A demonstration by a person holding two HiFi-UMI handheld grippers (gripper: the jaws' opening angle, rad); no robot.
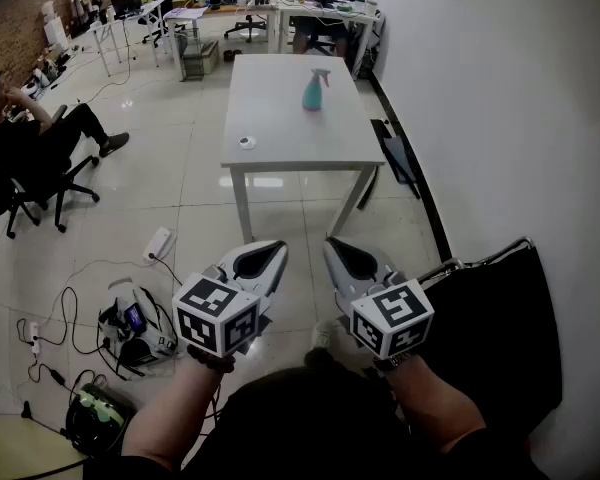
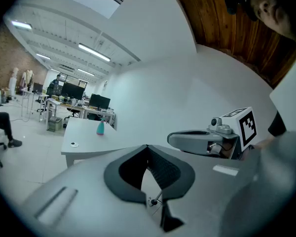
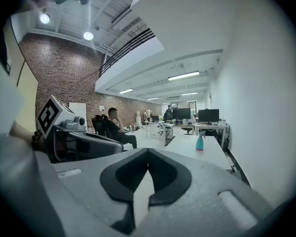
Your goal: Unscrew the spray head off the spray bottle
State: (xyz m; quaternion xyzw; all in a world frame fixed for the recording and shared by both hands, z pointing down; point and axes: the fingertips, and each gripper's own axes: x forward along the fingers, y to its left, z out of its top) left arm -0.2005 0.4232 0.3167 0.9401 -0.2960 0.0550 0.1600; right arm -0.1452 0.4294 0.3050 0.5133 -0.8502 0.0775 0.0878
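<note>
The left gripper (image 1: 272,252) and the right gripper (image 1: 336,249) are both clenched and empty. It is best to walk close to the tabletop (image 1: 276,128) first, then open them near the spray bottle (image 1: 314,90).

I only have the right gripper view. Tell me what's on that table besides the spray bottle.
Observer: One small round white object lies near the left front corner of the table, well apart from the spray bottle.
Operator: Report the left gripper's jaws.
Observer: The left gripper is shut, jaws together with nothing between them.
Operator: Check the floor on the way there.
Observer: A white power strip and a small device lie on the floor to the left of our path.
</note>
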